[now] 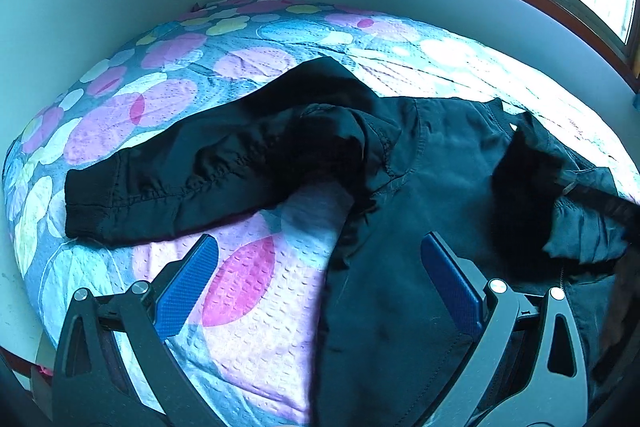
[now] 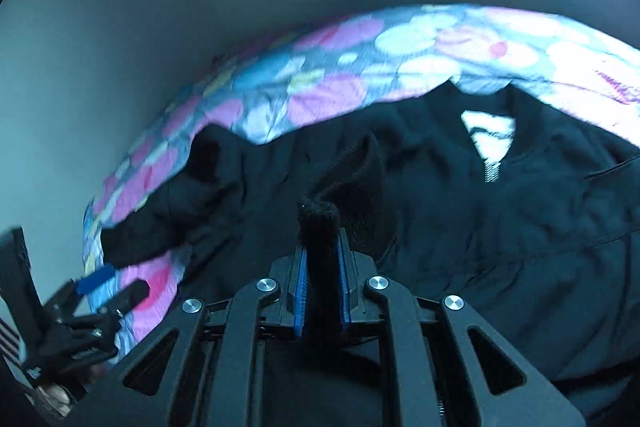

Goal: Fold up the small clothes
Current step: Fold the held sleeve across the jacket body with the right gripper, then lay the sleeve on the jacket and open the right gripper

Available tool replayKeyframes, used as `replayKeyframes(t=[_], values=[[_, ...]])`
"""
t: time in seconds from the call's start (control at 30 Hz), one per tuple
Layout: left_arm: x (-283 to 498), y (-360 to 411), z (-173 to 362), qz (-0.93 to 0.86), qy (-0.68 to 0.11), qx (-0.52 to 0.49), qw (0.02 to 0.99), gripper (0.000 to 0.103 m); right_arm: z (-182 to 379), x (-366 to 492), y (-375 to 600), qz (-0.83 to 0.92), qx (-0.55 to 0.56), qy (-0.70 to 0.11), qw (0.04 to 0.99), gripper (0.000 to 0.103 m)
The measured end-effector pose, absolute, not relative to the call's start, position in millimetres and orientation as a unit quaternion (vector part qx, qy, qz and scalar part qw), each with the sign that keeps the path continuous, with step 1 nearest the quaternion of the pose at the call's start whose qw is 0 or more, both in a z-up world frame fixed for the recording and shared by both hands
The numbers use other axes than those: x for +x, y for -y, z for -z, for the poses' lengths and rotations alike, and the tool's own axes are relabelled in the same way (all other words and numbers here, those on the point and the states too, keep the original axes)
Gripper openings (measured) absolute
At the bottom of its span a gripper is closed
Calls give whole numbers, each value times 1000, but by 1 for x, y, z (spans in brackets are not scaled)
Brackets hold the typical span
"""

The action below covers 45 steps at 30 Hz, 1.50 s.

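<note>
From the left wrist view, a small dark, shiny jacket with ribbed cuffs (image 1: pixel 420 167) lies spread on a bed covered by a quilted spread of pink, white and blue circles (image 1: pixel 248 291); one sleeve (image 1: pixel 192 183) runs out long toward the left edge of the picture, its ribbed cuff lying flat on the spread, while the body of the jacket fills the lower right; the left gripper (image 1: pixel 316 267) hovers with its blue-padded fingers (image 1: pixel 188 283) released and wide apart, nothing between them, one over bare spread and the other over the jacket's side edge; at the far right a gathered piece of the jacket is raised and pulled taut. From the right wrist view, the right gripper (image 2: pixel 322 239) has its fingers clenched on a bunched, fuzzy dark fold of the jacket, which stands up between the blue pads; the zip and collar (image 2: pixel 494 163) lie ahead and to the right, the outstretched sleeve ahead and to the left, beside the left gripper; judging by this, the open left gripper is the nearer one to that sleeve, whose long axis lies crosswise, for folding it inward over the body.
</note>
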<state>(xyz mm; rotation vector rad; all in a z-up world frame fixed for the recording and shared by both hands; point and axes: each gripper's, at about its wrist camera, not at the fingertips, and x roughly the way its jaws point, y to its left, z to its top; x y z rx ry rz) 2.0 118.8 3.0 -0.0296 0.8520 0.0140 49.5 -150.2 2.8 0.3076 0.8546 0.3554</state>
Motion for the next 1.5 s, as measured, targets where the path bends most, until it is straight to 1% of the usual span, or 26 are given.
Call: replayKeyframes(t=[0.1,0.2,0.23,0.27,0.3,0.33,0.37,0.47,0.57,0.63,0.73,0.83,0.9,0.97,1.03,1.07,1.1,1.13,1.17,1.27,1.33,1.37,1.4,1.47,1.5], values=[[2,-116,-1,-2,-415,-12,910,101,11,47,125,-186,119,-431,875,14],[2,-113,2,0,-419,-12,908,101,26,46,109,-200,112,-451,862,21],[3,-112,4,0,-421,-10,907,101,32,49,106,-207,115,-462,855,26],[3,-111,5,1,-423,-9,906,101,39,52,102,-215,119,-472,847,36],[3,-109,7,2,-424,-7,906,101,43,55,100,-227,127,-481,837,42],[3,-108,8,3,-426,-6,905,101,45,55,98,-244,140,-482,830,54],[2,-107,9,4,-427,-4,904,101,43,54,98,-259,150,-476,827,58],[1,-104,11,9,-427,1,904,101,31,44,109,-293,172,-472,813,58],[0,-101,12,20,-426,4,905,101,15,22,152,-304,212,-444,816,59],[-1,-97,13,25,-424,8,905,101,4,3,193,-282,225,-416,835,59],[1,-92,15,30,-429,7,903,101,-5,-27,276,-191,248,-369,875,59],[4,-86,17,33,-432,6,901,101,6,-49,364,-59,281,-347,893,59],[5,-80,17,33,-433,8,901,101,26,-57,409,-2,309,-353,883,59],[6,-73,18,36,-434,10,900,101,50,-58,432,-1,341,-376,862,59],[6,-64,18,40,-435,14,900,101,71,-56,441,-39,378,-389,839,59],[5,-61,18,41,-435,15,899,101,77,-55,443,-52,387,-393,833,47],[5,-58,18,43,-435,17,899,101,81,-54,444,-59,383,-399,831,33],[5,-54,18,44,-436,18,899,101,86,-52,442,-59,367,-410,833,22],[4,-50,19,46,-437,20,898,101,92,-51,440,-51,348,-422,836,15],[4,-42,21,51,-441,24,896,101,99,-56,452,-61,370,-407,833,14],[4,-39,22,55,-442,25,895,101,96,-57,450,-61,373,-403,834,16],[5,-38,22,57,-442,25,895,101,92,-58,451,-61,369,-404,835,19],[5,-38,22,58,-441,25,895,101,88,-57,449,-66,368,-405,834,20],[5,-37,21,61,-440,23,896,101,76,-54,452,-82,374,-398,834,32],[6,-37,21,62,-440,22,896,101,70,-52,455,-89,375,-390,837,36]])
